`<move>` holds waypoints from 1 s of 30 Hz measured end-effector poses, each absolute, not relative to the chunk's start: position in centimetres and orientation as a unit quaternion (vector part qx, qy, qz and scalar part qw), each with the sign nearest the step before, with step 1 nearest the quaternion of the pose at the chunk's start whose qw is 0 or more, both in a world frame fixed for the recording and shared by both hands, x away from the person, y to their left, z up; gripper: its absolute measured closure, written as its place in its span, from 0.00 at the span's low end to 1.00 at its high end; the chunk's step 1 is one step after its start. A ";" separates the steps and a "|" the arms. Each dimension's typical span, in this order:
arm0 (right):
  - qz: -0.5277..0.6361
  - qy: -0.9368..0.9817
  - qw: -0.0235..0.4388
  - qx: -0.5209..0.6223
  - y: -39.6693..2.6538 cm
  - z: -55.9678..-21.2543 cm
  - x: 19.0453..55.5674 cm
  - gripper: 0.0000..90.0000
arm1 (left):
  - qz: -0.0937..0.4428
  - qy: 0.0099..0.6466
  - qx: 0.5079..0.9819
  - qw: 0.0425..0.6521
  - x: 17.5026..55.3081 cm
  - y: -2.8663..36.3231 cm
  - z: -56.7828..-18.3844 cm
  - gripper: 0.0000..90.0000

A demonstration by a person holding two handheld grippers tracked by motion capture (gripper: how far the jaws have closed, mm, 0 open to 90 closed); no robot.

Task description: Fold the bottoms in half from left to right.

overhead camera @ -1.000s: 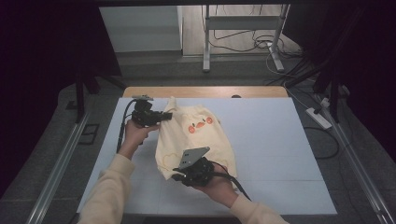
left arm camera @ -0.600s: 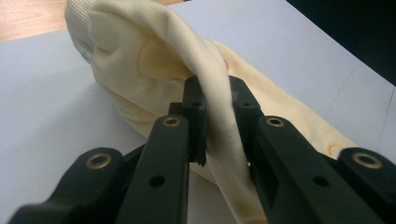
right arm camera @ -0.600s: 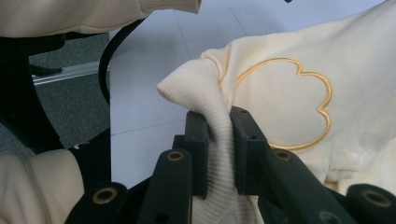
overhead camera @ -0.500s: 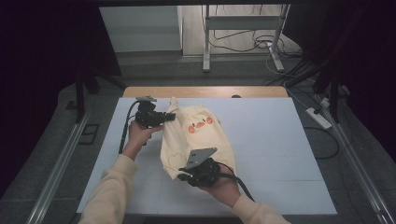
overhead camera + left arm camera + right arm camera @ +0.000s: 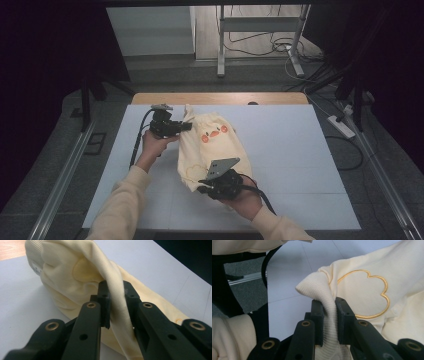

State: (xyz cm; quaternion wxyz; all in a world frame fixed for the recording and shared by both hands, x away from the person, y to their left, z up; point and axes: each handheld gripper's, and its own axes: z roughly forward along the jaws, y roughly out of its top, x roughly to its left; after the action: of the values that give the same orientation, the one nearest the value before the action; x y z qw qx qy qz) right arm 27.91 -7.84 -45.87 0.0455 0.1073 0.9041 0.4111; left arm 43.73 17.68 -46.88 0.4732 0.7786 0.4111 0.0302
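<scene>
Dark floor and trailing cables ring the scene, and at the centre sits one white table (image 5: 300,150) with a wooden strip along its far edge. On it lies one cream garment (image 5: 215,145) with orange embroidery on its front, bunched into a long heap running from twelve o'clock down to six just left of the table's middle. Two grippers are at work, one per hand. Up at eleven o'clock of the heap, the left gripper (image 5: 186,126) points toward three o'clock, and its own view shows the jaws clamped on a raised fold of the cream garment (image 5: 82,272), the cloth pulled up between the black pads (image 5: 104,298). Down at six o'clock of the heap, the right gripper (image 5: 202,189) points toward nine o'clock, the grey plate on top, jaws pinched on a ribbed hem of the cream garment (image 5: 362,290), right beside a gold-outlined cloud patch (image 5: 362,296). Compared with a second ago, the heap looks drawn narrower and the right gripper sits a touch nearer the front edge; the left one is where it was. Both forearms in cream sleeves come in from six o'clock, the left reaching well up the table, the right bent short and low.
</scene>
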 end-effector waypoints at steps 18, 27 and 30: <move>0.408 0.901 0.047 0.142 -10.3 -46.1 28.3 0.87 | 0.030 0.409 0.779 0.474 43.9 16.6 -47.2 0.87; 0.405 0.899 0.048 0.160 -11.8 -46.4 28.3 0.87 | 0.031 0.402 0.788 0.466 43.9 15.4 -47.5 0.87; 0.403 0.899 0.048 0.163 -12.1 -46.4 28.3 0.87 | 0.030 0.401 0.789 0.465 43.9 15.1 -47.6 0.87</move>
State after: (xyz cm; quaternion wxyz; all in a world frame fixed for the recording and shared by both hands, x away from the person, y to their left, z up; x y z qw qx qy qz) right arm 28.28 -12.11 -46.40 0.0478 0.1627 0.8993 0.4031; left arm 43.94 15.13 -47.57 0.4647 0.7890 0.4008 0.0303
